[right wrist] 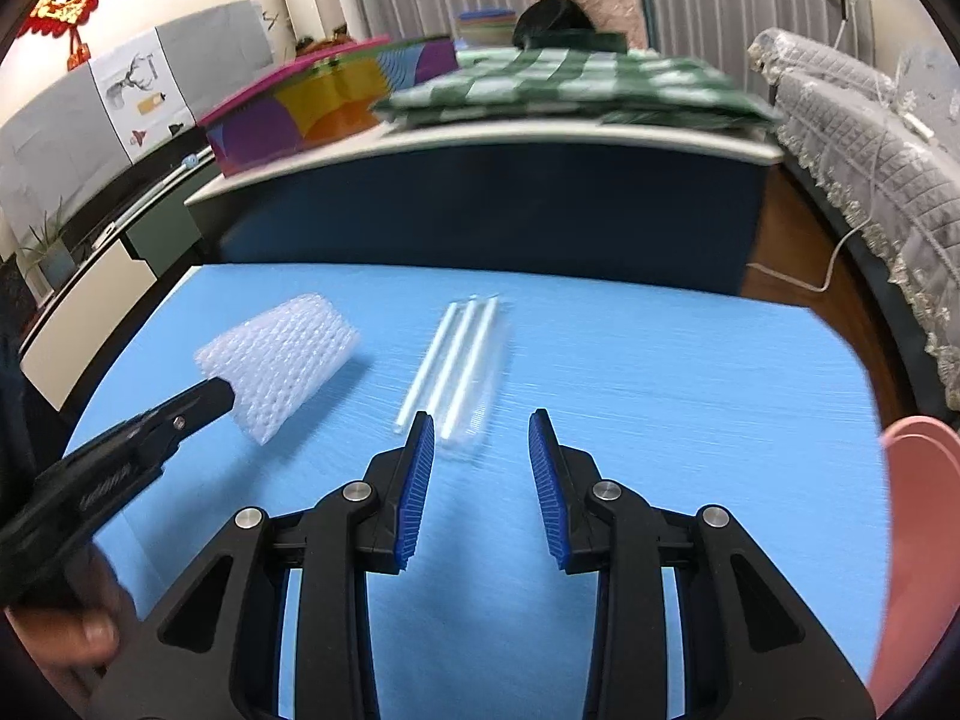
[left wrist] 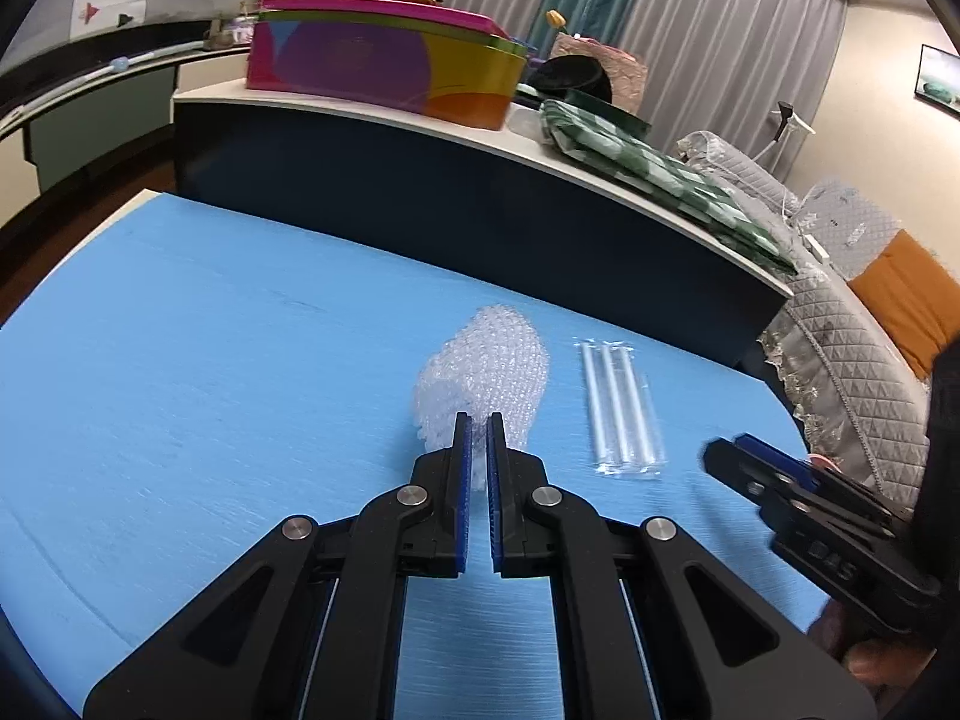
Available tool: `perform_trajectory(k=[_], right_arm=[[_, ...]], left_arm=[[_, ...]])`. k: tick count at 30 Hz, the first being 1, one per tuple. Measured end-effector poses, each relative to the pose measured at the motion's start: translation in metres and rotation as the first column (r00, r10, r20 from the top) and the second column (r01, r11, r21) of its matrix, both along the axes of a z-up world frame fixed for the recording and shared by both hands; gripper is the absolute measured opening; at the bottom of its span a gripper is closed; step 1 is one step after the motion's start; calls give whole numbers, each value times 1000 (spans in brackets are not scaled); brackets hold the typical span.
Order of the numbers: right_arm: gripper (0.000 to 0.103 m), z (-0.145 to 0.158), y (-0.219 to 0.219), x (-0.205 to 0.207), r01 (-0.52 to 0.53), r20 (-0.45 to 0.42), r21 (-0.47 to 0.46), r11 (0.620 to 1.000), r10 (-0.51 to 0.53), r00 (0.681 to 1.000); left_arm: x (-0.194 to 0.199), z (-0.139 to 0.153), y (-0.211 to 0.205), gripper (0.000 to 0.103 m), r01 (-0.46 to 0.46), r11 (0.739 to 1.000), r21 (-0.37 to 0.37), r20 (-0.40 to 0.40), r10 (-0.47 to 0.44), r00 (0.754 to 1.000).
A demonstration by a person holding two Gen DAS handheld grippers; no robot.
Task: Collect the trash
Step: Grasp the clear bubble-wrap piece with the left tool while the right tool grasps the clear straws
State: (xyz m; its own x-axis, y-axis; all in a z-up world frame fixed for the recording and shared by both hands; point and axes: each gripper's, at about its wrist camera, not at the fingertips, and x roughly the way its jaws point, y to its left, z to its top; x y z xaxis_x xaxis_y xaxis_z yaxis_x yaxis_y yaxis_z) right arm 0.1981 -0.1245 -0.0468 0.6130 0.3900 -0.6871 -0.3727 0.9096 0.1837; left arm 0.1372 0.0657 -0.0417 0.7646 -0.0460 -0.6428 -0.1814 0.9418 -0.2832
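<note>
The left tool (left wrist: 478,420) pinches the bubble wrap (left wrist: 486,372), lifted just off the blue tabletop (left wrist: 210,360). The right tool (right wrist: 480,420) is spread just short of the packet of straws (right wrist: 456,360). Judging by this, neither piece has reached the pink bin (right wrist: 918,540).

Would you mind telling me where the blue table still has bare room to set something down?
The widest bare patch is the blue table's left half, left of the bubble wrap held by the left gripper. Another lies right of the packet of straws, toward the pink bin. The middle is crowded: wrap, straws and the open right gripper.
</note>
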Motion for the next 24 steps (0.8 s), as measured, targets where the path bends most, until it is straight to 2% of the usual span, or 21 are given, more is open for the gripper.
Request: perform_trajectory(k=[11, 12, 14, 17, 24], right_arm=[[33, -24, 31, 27, 17, -63, -39, 999, -19, 998], [31, -25, 31, 27, 20, -63, -41, 999, -23, 998], [19, -25, 32, 27, 23, -61, -44, 999, -25, 998], [6, -23, 30, 24, 23, -52, -44, 999, -25, 998], [5, -10, 5, 3, 40, -14, -45, 998, -41, 999]], left_arm=[[1, -5, 12, 5, -14, 1000, 6, -19, 14, 1000], [1, -6, 13, 5, -14, 1000, 5, -21, 15, 1000], [0, -6, 14, 5, -18, 1000, 5, -22, 18, 1000], [-1, -5, 13, 5, -19, 1000, 4, -20, 19, 1000], [-6, 6, 2, 5, 0, 1000, 20, 3, -1, 1000]])
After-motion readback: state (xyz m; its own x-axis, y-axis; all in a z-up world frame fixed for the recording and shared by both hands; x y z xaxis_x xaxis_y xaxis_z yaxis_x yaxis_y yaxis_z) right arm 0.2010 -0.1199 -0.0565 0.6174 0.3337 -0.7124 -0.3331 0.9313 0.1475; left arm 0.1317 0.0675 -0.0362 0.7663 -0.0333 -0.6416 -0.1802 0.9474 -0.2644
